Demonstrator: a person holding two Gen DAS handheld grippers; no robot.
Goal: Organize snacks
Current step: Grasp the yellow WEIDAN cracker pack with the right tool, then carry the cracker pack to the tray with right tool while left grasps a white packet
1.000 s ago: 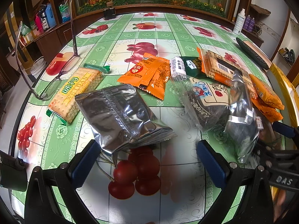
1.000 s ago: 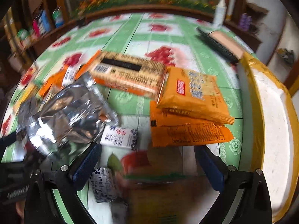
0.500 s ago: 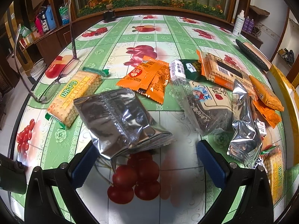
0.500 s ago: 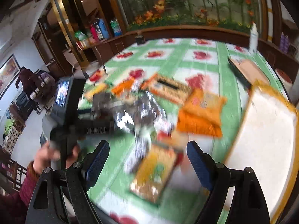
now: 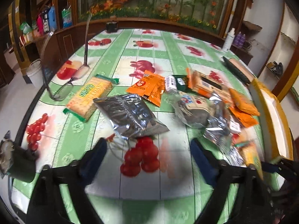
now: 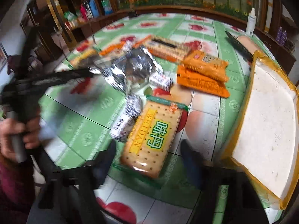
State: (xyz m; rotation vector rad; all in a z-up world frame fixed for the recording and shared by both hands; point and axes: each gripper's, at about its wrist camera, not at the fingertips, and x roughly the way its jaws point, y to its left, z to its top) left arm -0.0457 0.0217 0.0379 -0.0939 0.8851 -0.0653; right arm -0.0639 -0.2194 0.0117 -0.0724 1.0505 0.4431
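Snack packs lie scattered on the green fruit-print table (image 5: 168, 56). My left gripper (image 5: 147, 145) hangs over bare cloth with its jaws closing on nothing; a crinkled silver bag (image 5: 130, 115) lies just beyond its tips. A green-and-yellow cracker pack (image 6: 151, 138) lies flat between the fingers of my right gripper (image 6: 148, 147). Those jaws are closing, and a small gap shows on each side of the pack. The same pack (image 5: 252, 158) shows blurred at the left wrist view's lower right. A second cracker pack (image 5: 89, 97) lies to the left.
A white foam box (image 6: 271, 112) edged in yellow tape stands at the right. Orange packets (image 6: 203, 74), a silver bag (image 6: 130, 71) and small black-and-white packets (image 6: 129, 115) lie ahead. Eyeglasses (image 5: 61, 91) sit left, a brush (image 5: 237, 69) far right. A hand (image 6: 18, 130) holds the left gripper.
Both pairs of jaws have narrowed. The left gripper pulled back and up from the silver bag. The right gripper swung down over the cracker pack, which now lies between its fingers.
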